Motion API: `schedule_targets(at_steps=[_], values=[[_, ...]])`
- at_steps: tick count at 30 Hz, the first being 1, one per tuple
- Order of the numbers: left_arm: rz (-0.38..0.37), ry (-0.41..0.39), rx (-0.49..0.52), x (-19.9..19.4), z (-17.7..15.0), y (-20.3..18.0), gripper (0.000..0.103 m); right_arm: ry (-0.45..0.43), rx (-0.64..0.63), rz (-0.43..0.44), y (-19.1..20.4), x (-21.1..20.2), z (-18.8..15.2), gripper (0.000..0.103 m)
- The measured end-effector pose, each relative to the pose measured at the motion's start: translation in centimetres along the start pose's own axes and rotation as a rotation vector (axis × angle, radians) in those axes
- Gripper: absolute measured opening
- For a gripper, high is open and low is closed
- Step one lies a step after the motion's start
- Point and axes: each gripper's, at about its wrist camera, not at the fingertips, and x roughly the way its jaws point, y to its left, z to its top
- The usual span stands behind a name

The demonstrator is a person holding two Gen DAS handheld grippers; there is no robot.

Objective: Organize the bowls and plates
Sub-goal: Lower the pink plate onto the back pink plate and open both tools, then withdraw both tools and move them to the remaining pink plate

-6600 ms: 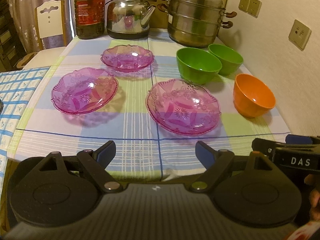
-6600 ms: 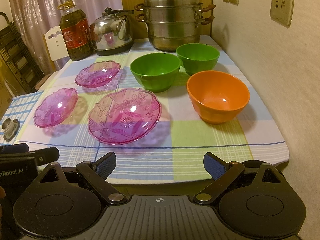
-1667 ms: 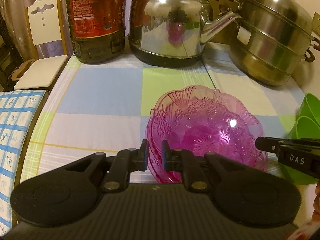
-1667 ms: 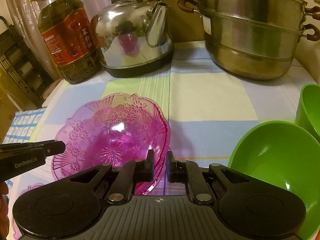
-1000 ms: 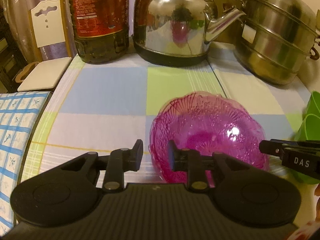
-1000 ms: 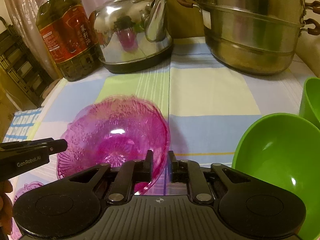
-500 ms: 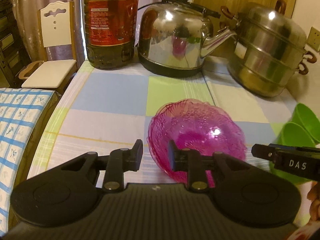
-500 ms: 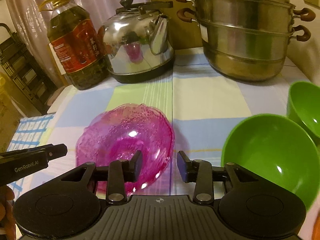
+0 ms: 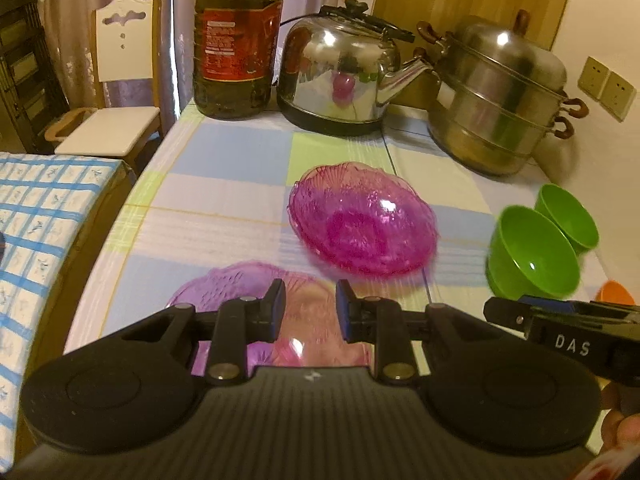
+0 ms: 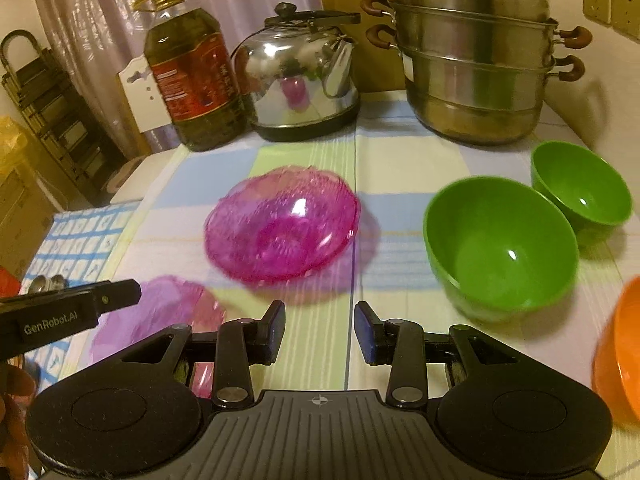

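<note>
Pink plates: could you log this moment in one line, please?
pink plate stack on table | left gripper open | right gripper open | loose pink plate near

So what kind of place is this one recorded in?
Most likely a home kitchen or dining corner: a table with a checked cloth holds a kettle, a stacked steamer pot and an oil bottle, with curtains and a chair behind.
</note>
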Motion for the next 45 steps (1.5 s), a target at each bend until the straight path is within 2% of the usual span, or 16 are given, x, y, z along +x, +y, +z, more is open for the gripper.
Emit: schedule_targets(at_steps=[7,15,28,45], values=[[0.023,-0.029,0.033,-4.2,-2.4,-0.2,0.034,0.008,0.01,-0.001,1.0,-3.2,-2.8,0.039],[0.042,-0.029,-0.003,-6.9,-4.8,0.7,0.044,0.003,0.029,0.007,1.5,-5.9,-5.1,0.039],[0.095,0.0,-0.029,-9.1,-7.5,2.8,0.046,0.008,0.02,0.023,2.1,-7.5,-6.9,0.039],[0.1,0.013,-0.031,-8.9,-7.9,3.9,0.046,0.025,0.017,0.027,2.7,-6.7,-7.3,0.039]])
